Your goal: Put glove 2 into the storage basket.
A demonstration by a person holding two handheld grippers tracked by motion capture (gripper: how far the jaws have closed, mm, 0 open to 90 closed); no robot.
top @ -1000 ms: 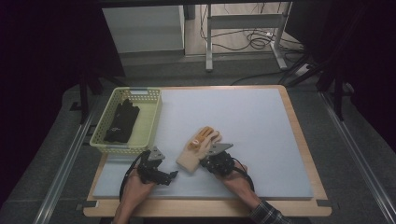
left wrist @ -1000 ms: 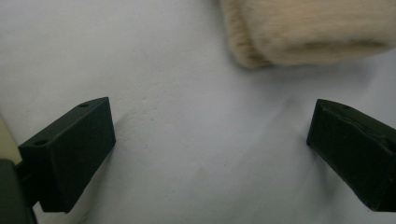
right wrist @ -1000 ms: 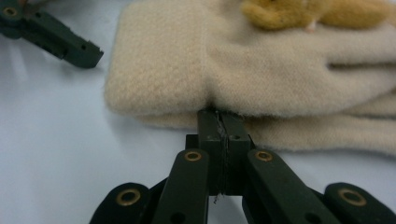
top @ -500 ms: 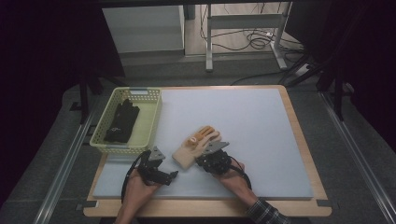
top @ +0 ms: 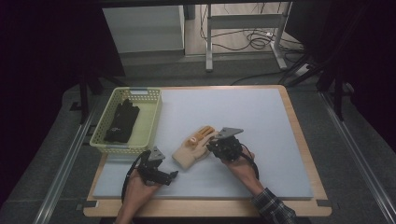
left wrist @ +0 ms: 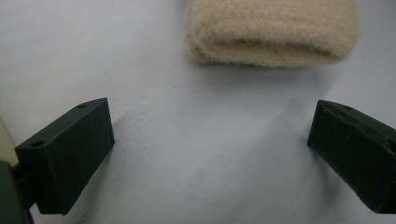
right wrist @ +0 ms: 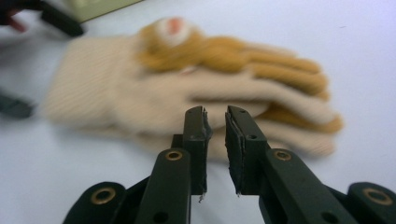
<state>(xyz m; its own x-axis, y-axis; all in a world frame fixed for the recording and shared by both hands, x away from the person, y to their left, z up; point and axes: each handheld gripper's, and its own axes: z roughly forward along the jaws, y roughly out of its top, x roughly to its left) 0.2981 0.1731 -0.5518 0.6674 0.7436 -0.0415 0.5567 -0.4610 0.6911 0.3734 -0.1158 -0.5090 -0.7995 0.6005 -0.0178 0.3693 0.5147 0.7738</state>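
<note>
Gloves (top: 195, 147), beige and orange, lie stacked near the middle of the surface (top: 261, 121) toward its near edge, we see from the high view, between the left claw (top: 173, 174) and right claw (top: 211, 145); a basket (top: 154, 122) sits at the far left corner. In the left gripper view, our left claw gapes wide, empty, the gloves' cuff (left wrist: 271, 30) ahead. In the right gripper view, our right claw (right wrist: 215, 116) has just been opening, narrowly parted, nothing between, gloves (right wrist: 196, 88) just beyond.

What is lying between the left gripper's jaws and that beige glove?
Nothing: in the left gripper view, bare pale table surface runs from the open jaws up to the beige glove.
</note>
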